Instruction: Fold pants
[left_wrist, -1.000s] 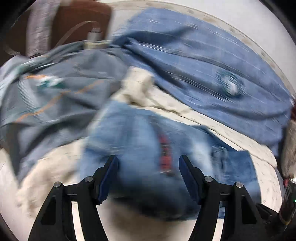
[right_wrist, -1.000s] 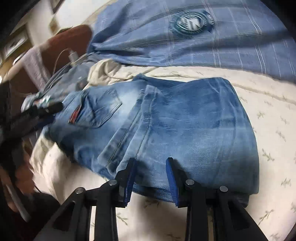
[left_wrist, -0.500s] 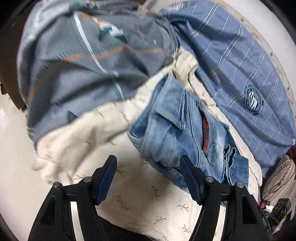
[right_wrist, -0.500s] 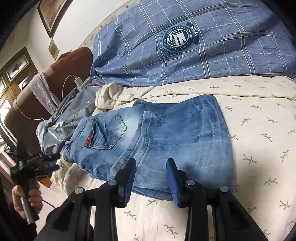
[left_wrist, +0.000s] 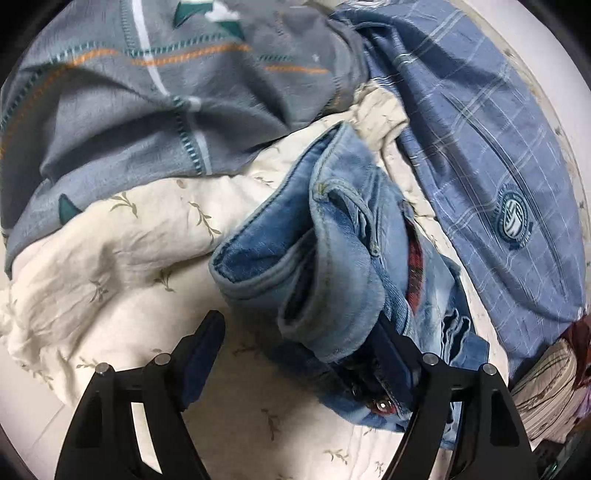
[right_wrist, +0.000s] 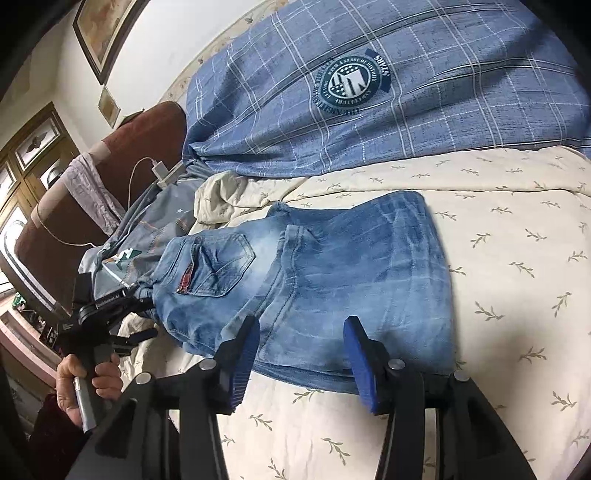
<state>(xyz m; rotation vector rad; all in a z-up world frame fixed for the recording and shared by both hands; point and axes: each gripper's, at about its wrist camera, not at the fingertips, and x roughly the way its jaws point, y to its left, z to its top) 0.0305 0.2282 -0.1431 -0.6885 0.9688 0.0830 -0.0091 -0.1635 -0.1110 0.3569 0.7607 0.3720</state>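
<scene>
The light blue jeans (right_wrist: 332, 269) lie folded on the cream leaf-print bedspread (right_wrist: 509, 258), back pocket with a red tab facing up. In the left wrist view the jeans' waistband end (left_wrist: 332, 258) bulges up between and over my fingers. My left gripper (left_wrist: 295, 354) is open at the waistband, its right finger under the denim; it also shows in the right wrist view (right_wrist: 122, 314), held by a hand. My right gripper (right_wrist: 299, 354) is open and empty, just above the jeans' near edge.
A blue plaid pillow (right_wrist: 388, 85) with a round crest lies behind the jeans. A grey blanket (left_wrist: 147, 92) with orange and teal stitching is bunched to the left. A brown headboard (right_wrist: 110, 177) with a white charger cable stands beyond. A striped cloth (left_wrist: 546, 380) lies at far right.
My left gripper moved in to the waistband end, so the denim now bulges over its right finger. My right gripper's jaws opened wider and drew back a little from the jeans' near edge.
</scene>
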